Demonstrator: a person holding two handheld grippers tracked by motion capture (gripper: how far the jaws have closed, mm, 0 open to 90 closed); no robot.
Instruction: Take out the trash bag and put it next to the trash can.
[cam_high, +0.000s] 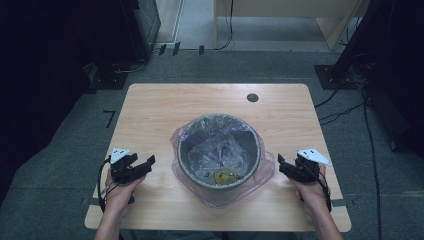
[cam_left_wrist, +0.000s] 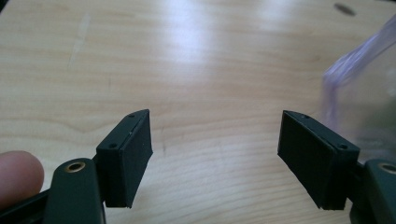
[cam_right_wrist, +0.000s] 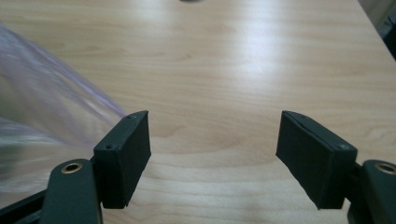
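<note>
Wooden table (cam_high: 150, 105) holds a lined bin (cam_high: 218, 150); left gripper (cam_high: 148, 162) at 9 o'clock, right gripper (cam_high: 281, 162) at 3, both jaws open, empty.

Light wood table (cam_high: 150, 107) in front of me; a grey bin (cam_high: 218, 170) with its purple liner bag (cam_high: 265, 172) sits mid-table.

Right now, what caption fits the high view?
Two open hand-held grippers flank a bag-lined bin on the wooden table.

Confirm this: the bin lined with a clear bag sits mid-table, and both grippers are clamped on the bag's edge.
Not clamped. In the high view the left gripper and right gripper flank the bin with open jaws, apart from the bag; the gripper views show nothing between the pads.
</note>
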